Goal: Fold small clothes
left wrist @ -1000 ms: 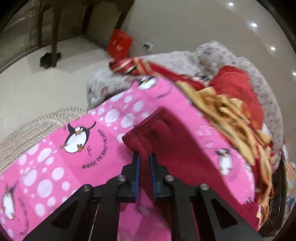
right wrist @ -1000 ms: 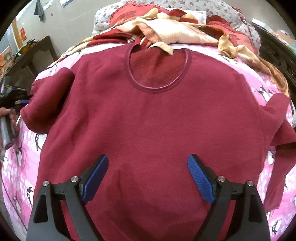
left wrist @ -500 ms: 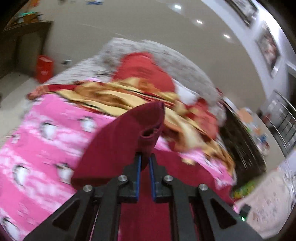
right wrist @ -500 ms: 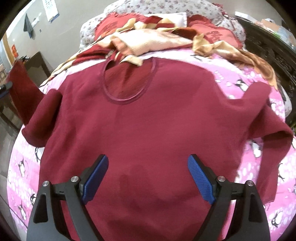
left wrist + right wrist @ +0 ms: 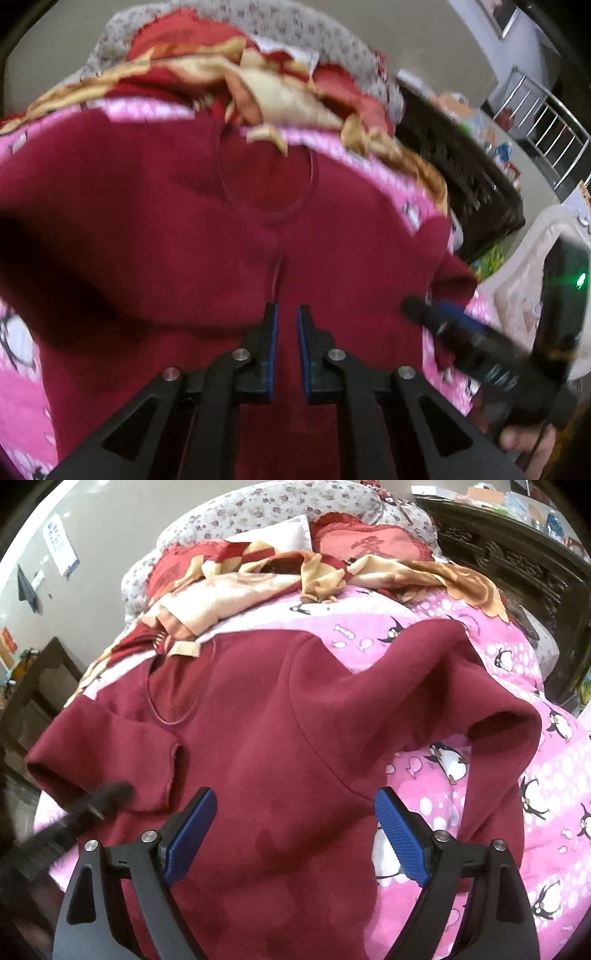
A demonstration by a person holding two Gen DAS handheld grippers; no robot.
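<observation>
Sweater [image 5: 280, 746], dark red, lies spread front-up on the bed over the pink penguin blanket [image 5: 546, 775], its round neckline [image 5: 173, 694] toward the pillows. One sleeve [image 5: 107, 753] is folded in across the chest, its cuff opening lying near the middle of the front; the other sleeve [image 5: 491, 716] bends out over the pink blanket and hangs down the side. My left claw [image 5: 287, 332] sits low over the front of the sweater, and its jaws have just been opening: they now stand a narrow slit apart with only the cloth's surface showing beyond them, nothing pinched (the picture is blurred, so I cannot tell whether the tips brush the fabric). My right claw [image 5: 295, 834] hangs over the lower part of the sweater with its blue pads [image 5: 192, 834] spread wide and empty. Beyond the neckline a crumpled red-and-gold cover [image 5: 258, 579] lies heaped against floral pillows [image 5: 280, 506]. A dark carved headboard [image 5: 517, 557] runs along the far side of the bed.
</observation>
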